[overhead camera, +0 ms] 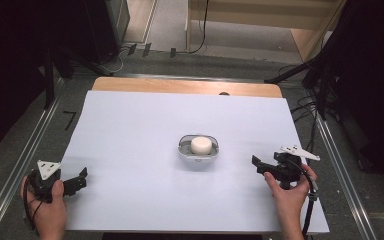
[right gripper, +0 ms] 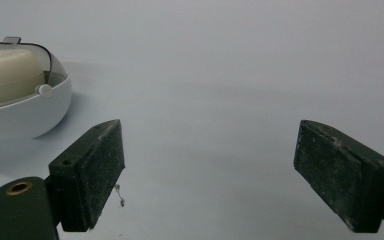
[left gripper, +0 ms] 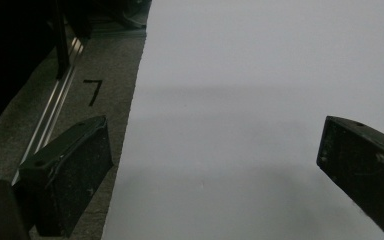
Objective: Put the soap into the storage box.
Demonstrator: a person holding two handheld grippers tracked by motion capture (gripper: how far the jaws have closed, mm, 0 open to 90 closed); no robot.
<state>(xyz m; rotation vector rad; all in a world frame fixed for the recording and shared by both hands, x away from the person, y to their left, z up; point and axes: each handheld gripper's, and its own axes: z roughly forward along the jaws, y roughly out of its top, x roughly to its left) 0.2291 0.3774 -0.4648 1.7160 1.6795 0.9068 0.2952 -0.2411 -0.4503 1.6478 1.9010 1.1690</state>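
The desk (overhead camera: 130, 150) gives you wide bare sheet on every side of the small lidded white dish (overhead camera: 198, 147) holding a pale round block, which sits alone at the desk's centre, well clear of every edge. Your left claw (overhead camera: 77, 181) hangs open and empty over the desk's left edge near its near-left corner, so a low inward sweep could catch that edge. Your right claw (overhead camera: 260, 167), also open and empty, sits inside the right edge; the light, round-bottomed dish would likely rock or skid if you nudge it one-sided.
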